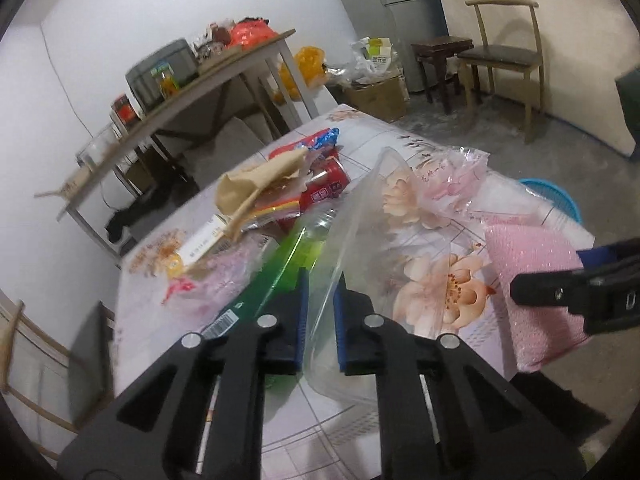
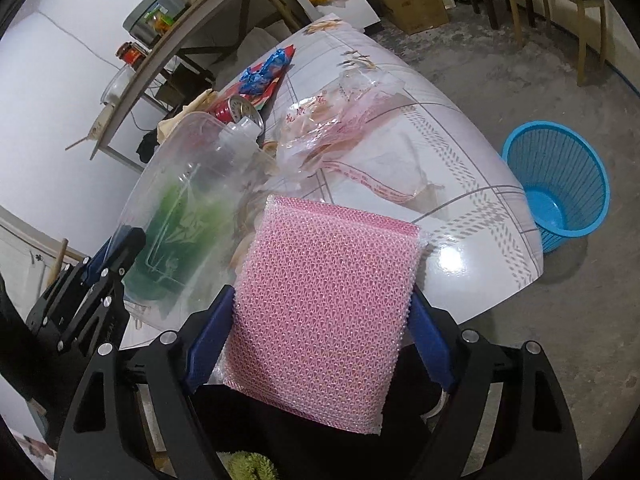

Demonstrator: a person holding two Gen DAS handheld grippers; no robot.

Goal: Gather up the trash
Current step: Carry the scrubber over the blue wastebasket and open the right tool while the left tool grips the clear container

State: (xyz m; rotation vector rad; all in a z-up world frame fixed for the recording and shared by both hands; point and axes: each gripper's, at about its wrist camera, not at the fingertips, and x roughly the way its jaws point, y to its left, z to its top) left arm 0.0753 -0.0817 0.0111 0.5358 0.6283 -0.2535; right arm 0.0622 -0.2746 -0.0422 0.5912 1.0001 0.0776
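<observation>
My left gripper is shut on the thin edge of a clear plastic container, which stands tilted up from the floral table. A green-labelled bottle shows through the container's wall. A pink bubble-wrap pouch fills my right gripper, whose blue pads press on both of its sides at the table's near edge. Further back lie a red can, crumpled brown paper, a blue-red wrapper and a clear printed bag. A blue mesh basket stands on the floor to the right.
A side table with jars and a grey pot stands along the white wall at the left. At the back are a cardboard box, a dark stool and a wooden chair. Bare concrete floor lies to the right of the table.
</observation>
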